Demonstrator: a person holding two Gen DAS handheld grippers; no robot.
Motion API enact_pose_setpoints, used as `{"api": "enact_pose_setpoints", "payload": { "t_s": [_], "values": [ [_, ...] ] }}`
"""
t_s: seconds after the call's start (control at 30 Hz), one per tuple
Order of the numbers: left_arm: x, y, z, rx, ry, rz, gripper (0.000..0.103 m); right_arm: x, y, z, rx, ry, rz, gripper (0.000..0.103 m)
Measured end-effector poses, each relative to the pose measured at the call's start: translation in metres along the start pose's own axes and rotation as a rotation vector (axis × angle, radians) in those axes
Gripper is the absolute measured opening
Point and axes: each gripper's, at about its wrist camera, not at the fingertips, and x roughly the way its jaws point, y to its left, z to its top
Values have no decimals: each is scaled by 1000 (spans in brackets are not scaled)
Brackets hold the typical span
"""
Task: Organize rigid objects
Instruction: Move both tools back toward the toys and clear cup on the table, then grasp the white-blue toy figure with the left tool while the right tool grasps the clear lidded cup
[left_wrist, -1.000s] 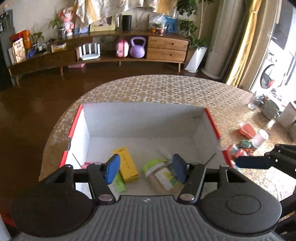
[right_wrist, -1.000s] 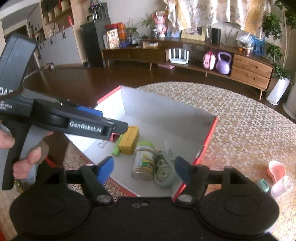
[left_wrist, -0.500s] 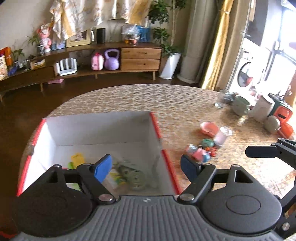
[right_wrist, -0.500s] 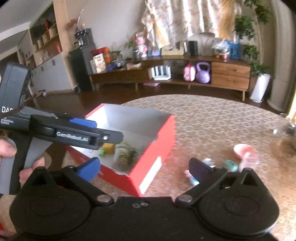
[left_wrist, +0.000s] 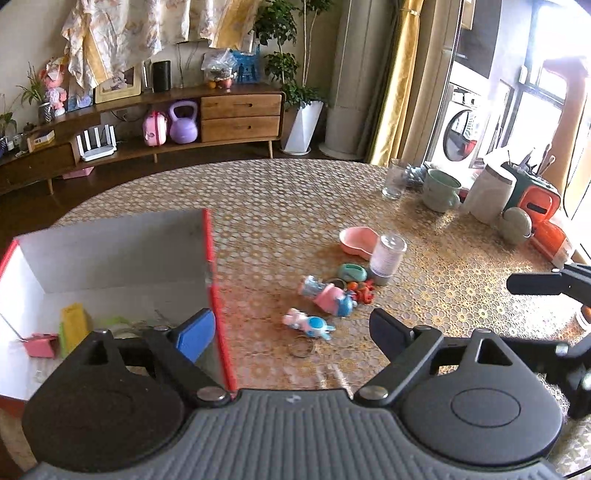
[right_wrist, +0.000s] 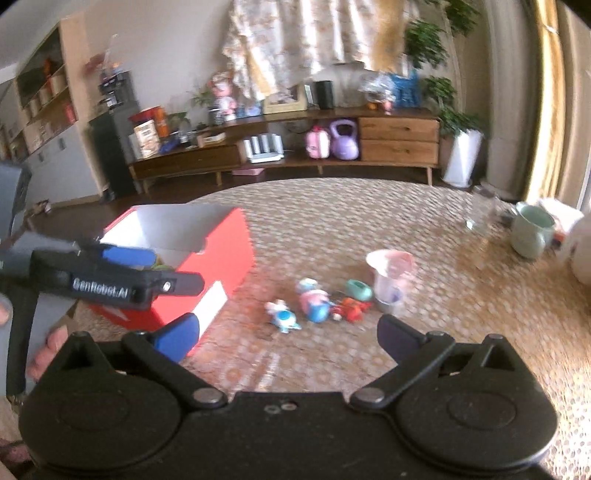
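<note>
A red box with a white inside (left_wrist: 208, 254) sits at the table's left and holds a yellow pack (left_wrist: 74, 319) and a pink item (left_wrist: 40, 343). Small toys lie right of it: a pink-and-blue figure (left_wrist: 330, 295), a white-and-blue figure (left_wrist: 308, 325), a teal piece (left_wrist: 352, 272), a clear bottle (left_wrist: 386, 258), a pink dish (left_wrist: 356, 240) and a metal ring (left_wrist: 301, 347). My left gripper (left_wrist: 291, 332) is open above the box's right wall and the toys. My right gripper (right_wrist: 288, 336) is open, facing the toys (right_wrist: 314, 301) and the box (right_wrist: 218, 254).
A glass (left_wrist: 395, 179), a green mug (left_wrist: 439, 190), a white jug (left_wrist: 487, 192) and orange items (left_wrist: 539, 203) stand at the table's far right. The table wears a patterned cloth (left_wrist: 280, 206). A sideboard lines the back wall.
Both grippers have swung right, from over the box toward the toys. Both have opened wider.
</note>
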Motion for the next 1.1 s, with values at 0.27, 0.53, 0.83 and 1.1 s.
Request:
{"api": "enact_pose_setpoints", "payload": {
  "t_s": [0.27, 0.53, 0.83, 1.1],
  "values": [
    [32, -39, -16, -13, -17, 51, 91, 8, -44, -4, 54, 16, -64, 102],
    [68, -53, -33, -1, -12, 95, 91, 35, -68, -3, 39, 44, -101, 99],
    [98, -64, -43, 6, -13, 163, 91, 60, -78, -4, 21, 82, -99, 92],
    [122, -51, -44, -16, 0, 191, 91, 88, -82, 2, 9, 94, -97, 82]
  ]
}}
